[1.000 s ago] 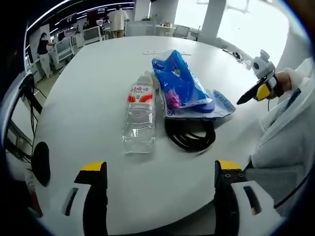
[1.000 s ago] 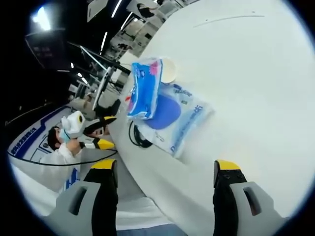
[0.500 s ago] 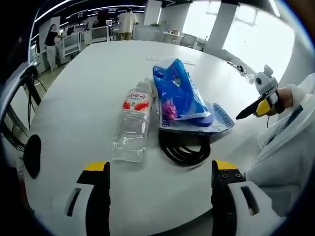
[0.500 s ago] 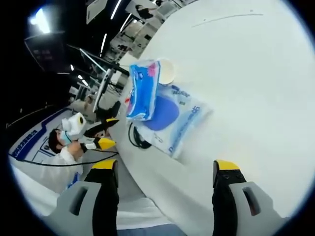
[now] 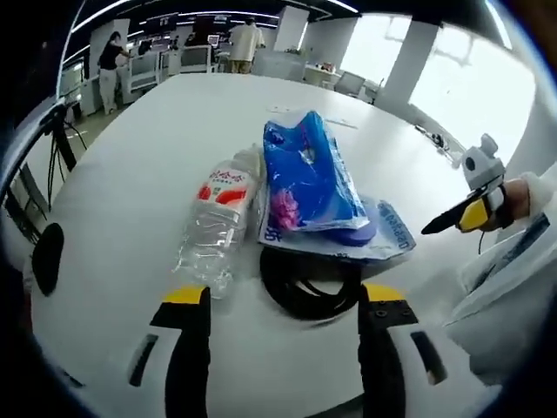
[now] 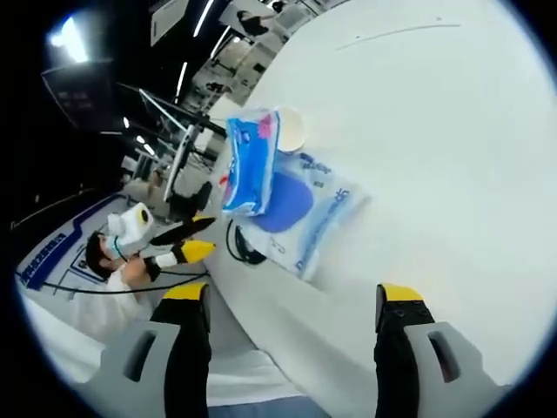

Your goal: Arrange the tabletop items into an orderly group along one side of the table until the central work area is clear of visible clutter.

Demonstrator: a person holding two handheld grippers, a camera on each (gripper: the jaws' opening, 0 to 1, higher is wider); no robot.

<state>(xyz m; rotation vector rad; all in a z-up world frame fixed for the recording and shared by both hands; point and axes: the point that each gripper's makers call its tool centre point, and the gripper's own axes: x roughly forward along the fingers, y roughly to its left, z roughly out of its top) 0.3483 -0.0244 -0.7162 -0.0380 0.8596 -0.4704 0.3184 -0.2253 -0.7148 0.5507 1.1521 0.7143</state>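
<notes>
Left gripper (image 5: 283, 300) jaws wide, empty, over black cable coil (image 5: 306, 287). Bottle (image 5: 216, 222) at 10 o'clock, blue bag (image 5: 309, 178) at 12. Right gripper (image 6: 291, 300) wide, empty, well apart. Suggest straddling coil rim, closing low.

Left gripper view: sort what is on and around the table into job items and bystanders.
Job: water bottle, blue bag, flat blue packet, coiled black cable, all close together on the white table.
Bystanders: people and desks beyond the table.
</notes>
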